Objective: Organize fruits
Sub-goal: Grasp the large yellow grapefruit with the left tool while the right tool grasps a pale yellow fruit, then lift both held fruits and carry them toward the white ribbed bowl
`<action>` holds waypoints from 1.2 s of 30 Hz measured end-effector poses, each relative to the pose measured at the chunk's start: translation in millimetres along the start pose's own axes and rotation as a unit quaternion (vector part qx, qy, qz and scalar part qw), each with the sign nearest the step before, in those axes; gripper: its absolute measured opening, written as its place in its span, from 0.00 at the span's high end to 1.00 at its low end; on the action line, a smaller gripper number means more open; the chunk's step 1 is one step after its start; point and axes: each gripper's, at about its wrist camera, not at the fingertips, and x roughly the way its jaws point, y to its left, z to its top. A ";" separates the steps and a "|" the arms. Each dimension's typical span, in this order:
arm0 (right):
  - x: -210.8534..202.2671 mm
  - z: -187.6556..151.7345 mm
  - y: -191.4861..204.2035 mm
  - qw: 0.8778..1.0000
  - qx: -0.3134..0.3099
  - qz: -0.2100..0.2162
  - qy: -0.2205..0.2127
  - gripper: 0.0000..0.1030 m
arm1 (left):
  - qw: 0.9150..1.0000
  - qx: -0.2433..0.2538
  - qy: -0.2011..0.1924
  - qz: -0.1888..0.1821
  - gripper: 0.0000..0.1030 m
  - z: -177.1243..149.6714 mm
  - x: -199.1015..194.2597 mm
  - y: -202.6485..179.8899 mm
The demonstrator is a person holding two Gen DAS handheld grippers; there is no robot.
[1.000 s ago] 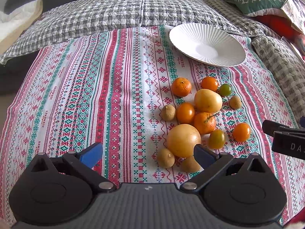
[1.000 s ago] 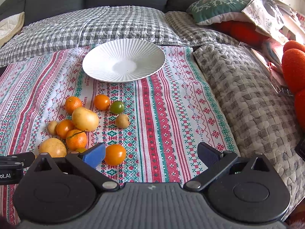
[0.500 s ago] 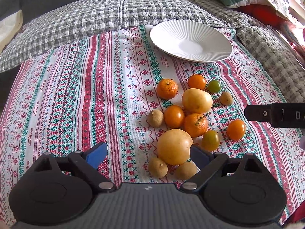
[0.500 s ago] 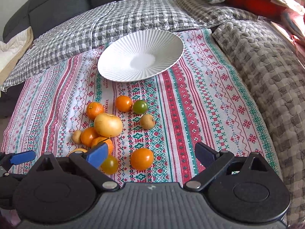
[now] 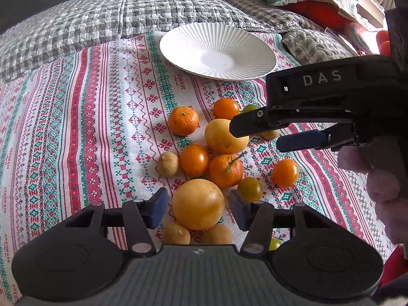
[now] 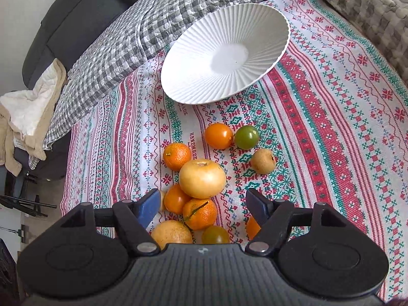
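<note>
- Closing in on the first picks: your left gripper [image 5: 198, 205] straddles the large yellow citrus [image 5: 198, 207] at the near end of the fruit pile, its jaws just narrowed from wide to a middling gap; a sliver of cloth shows on each side, so the pads are not yet pressing.
- Your right gripper [image 6: 202, 204] hangs over the middle of the pile, jaws also just drawn in to a medium gap, with the stemmed mandarin [image 6: 200, 214] and an orange tomato [image 6: 176, 199] below; from this view you cannot tell which it frames, and nothing is held.
- The white ribbed plate [image 6: 255, 20] sits empty at the far end of the patterned cloth [image 6: 331, 132], well apart from the fruit.
- Every fruit lies on the cloth, so I judge sorting has barely begun.
- Next, finish the left squeeze across the citrus's widest part; it is round and smooth and may roll into the small brown fruits [image 5: 176, 233] touching it.
- Keep the right tool clear of the left as you lift; they are close.
</note>
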 end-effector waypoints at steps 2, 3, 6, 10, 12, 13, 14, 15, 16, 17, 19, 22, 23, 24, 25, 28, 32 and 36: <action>5.0 0.4 -1.1 1.000 0.007 0.007 0.005 0.40 | 1.000 -0.004 0.009 -0.009 0.64 0.7 4.5 2.2; 7.2 0.7 -2.2 1.000 0.012 0.012 0.008 0.43 | 1.000 0.000 0.011 -0.007 0.64 2.1 8.2 2.4; 12.2 2.2 -5.8 0.999 0.025 0.019 0.010 0.48 | 1.000 0.013 0.019 -0.007 0.65 1.7 11.6 1.0; 19.6 1.7 -9.3 0.999 0.034 0.009 0.011 0.55 | 1.000 0.015 0.021 -0.010 0.65 1.9 13.6 -0.3; 23.6 2.1 -9.4 0.999 0.037 0.020 0.012 0.57 | 0.999 0.024 0.020 -0.007 0.64 0.6 13.2 -2.9; 23.8 1.8 -9.4 0.999 0.039 0.023 0.013 0.57 | 0.999 0.029 0.019 -0.006 0.64 -0.2 12.7 -4.2; 24.3 1.4 -9.0 0.999 0.039 0.024 0.013 0.57 | 0.999 0.031 0.018 -0.004 0.64 -0.8 13.0 -5.0; 24.5 1.0 -8.7 0.999 0.038 0.025 0.013 0.57 | 0.999 0.033 0.018 -0.004 0.64 -1.0 13.3 -5.6; 25.6 0.8 -8.3 0.999 0.037 0.026 0.014 0.57 | 0.999 0.033 0.017 -0.004 0.64 -1.4 13.4 -6.3; 26.2 0.7 -8.0 0.999 0.037 0.026 0.014 0.57 | 0.999 0.033 0.017 -0.003 0.63 -1.7 14.3 -7.2; 26.3 0.9 -7.2 0.999 0.035 0.027 0.013 0.57 | 0.999 0.033 0.019 0.002 0.62 -2.3 16.8 -8.9; 26.8 2.1 -5.7 0.999 0.036 0.026 0.010 0.56 | 0.999 0.039 0.026 0.013 0.61 -3.9 21.7 -13.7; 28.2 2.5 -5.0 0.999 0.036 0.025 0.009 0.56 | 0.999 0.040 0.027 0.016 0.61 -4.1 22.7 -14.6; 29.7 3.3 -4.2 0.999 0.035 0.024 0.008 0.56 | 0.999 0.040 0.028 0.017 0.61 -4.0 23.3 -14.8; 29.6 3.4 -4.3 0.999 0.035 0.024 0.006 0.55 | 0.999 0.038 0.029 0.018 0.61 -3.5 23.3 -14.4; 31.9 4.0 -4.2 0.999 0.035 0.023 0.002 0.56 | 0.999 0.029 0.030 0.017 0.60 -2.5 23.7 -12.1; 32.0 4.3 -3.5 0.999 0.025 0.020 -0.004 0.57 | 0.999 0.017 0.032 0.014 0.61 -2.5 23.0 -10.2; 31.2 4.2 -1.2 1.000 0.013 0.012 -0.006 0.58 | 0.999 0.013 0.034 0.018 0.62 -2.7 20.6 -10.1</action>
